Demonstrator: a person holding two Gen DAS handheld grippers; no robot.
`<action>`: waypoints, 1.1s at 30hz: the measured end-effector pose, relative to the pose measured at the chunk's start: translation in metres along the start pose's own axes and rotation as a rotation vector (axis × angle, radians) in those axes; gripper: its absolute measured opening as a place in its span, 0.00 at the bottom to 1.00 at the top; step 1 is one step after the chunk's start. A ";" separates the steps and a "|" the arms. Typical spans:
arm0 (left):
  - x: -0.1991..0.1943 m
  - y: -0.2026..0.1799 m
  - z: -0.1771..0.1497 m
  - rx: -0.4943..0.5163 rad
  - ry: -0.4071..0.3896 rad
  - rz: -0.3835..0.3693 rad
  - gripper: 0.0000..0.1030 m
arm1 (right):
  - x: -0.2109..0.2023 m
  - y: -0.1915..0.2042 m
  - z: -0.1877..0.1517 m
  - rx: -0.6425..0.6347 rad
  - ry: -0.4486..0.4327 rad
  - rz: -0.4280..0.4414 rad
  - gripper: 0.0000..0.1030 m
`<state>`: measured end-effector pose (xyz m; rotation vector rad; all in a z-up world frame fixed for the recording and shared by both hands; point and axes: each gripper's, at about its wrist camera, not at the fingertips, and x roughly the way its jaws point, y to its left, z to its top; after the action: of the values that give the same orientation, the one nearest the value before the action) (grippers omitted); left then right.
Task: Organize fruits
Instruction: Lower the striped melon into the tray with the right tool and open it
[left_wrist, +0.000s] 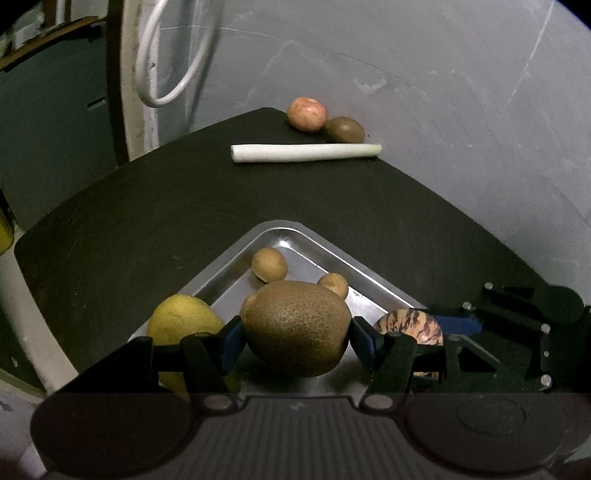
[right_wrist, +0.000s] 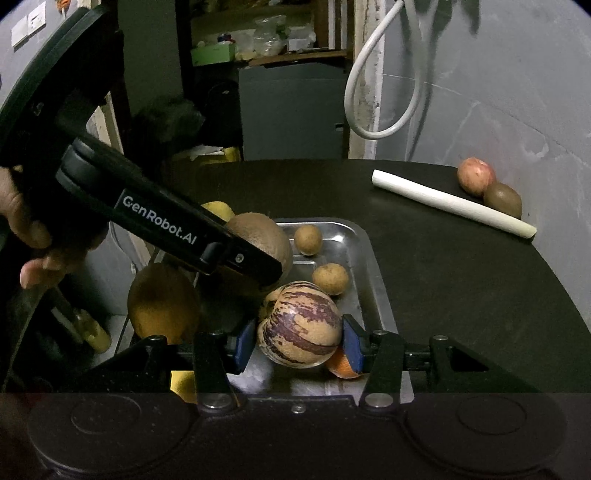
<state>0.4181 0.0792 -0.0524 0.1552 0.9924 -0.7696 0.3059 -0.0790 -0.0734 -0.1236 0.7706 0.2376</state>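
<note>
My left gripper is shut on a brown kiwi and holds it over the steel tray. In the right wrist view the same kiwi shows beside the left gripper's black body. My right gripper is shut on a purple-striped melon over the tray; the melon also shows in the left wrist view. Two small brown fruits lie in the tray. A yellow fruit sits at the tray's left edge.
On the black table, far side, lie a white leek stalk, a pink apple and another kiwi, close to the grey wall. An orange fruit sits under the right gripper. Another round fruit is at left.
</note>
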 end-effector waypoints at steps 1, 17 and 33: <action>0.000 0.000 0.000 0.006 0.003 0.000 0.63 | 0.000 0.000 0.000 -0.006 0.001 0.000 0.49; 0.002 -0.001 0.002 0.037 0.019 -0.005 0.63 | -0.011 -0.003 -0.006 -0.082 0.023 -0.001 0.49; 0.015 -0.019 0.002 0.189 0.101 0.067 0.63 | -0.014 0.003 -0.001 -0.194 0.128 0.004 0.49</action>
<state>0.4120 0.0572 -0.0590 0.3924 1.0038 -0.8002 0.2945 -0.0785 -0.0644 -0.3228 0.8746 0.3101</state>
